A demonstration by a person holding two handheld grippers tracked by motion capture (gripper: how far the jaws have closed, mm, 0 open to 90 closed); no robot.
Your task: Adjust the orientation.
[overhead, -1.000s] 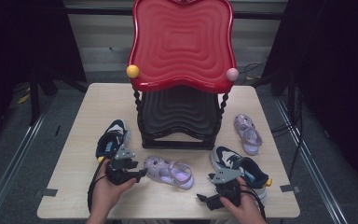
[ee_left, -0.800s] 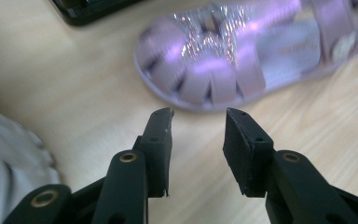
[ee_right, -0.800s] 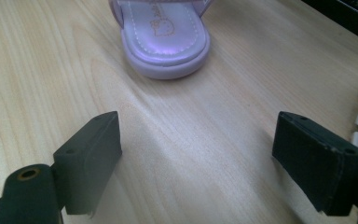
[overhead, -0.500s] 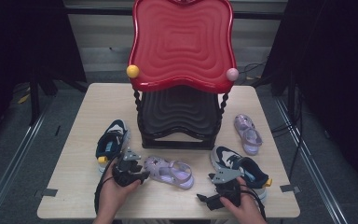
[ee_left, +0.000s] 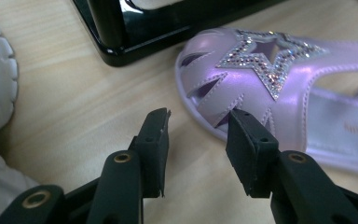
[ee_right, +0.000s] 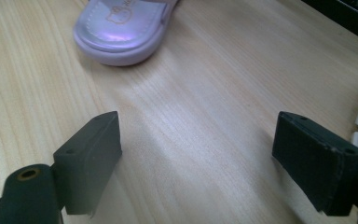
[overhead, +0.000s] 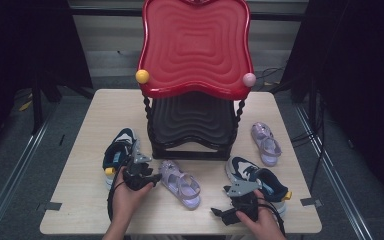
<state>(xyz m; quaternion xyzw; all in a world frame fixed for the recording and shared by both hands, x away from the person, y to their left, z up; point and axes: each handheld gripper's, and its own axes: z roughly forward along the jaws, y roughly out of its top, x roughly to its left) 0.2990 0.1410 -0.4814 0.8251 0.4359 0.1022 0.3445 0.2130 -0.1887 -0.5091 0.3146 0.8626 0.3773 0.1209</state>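
A lilac sandal [overhead: 180,182] with a glittery star on its toe [ee_left: 279,70] lies in front of the stand. My left gripper [overhead: 152,177] is at the sandal's toe, low over the table. Its jaws have just been closing and now stand part open [ee_left: 198,114]. One fingertip [ee_left: 242,126] sits over the toe's edge and the other over bare wood, and neither pad presses on the sandal. My right gripper [overhead: 225,202] rests near the front edge, open wide [ee_right: 198,140] over bare table, with the sandal's heel [ee_right: 121,37] farther ahead.
A stand with a red top tray [overhead: 195,50] and a black lower tier [overhead: 192,120] stands mid-table. A navy sneaker [overhead: 119,150] lies beside my left hand, and its mate [overhead: 257,177] by my right. The second lilac sandal [overhead: 266,142] lies at the right.
My left hand has slid right, bringing its gripper up to the sandal's toe. The right hand has stayed put.
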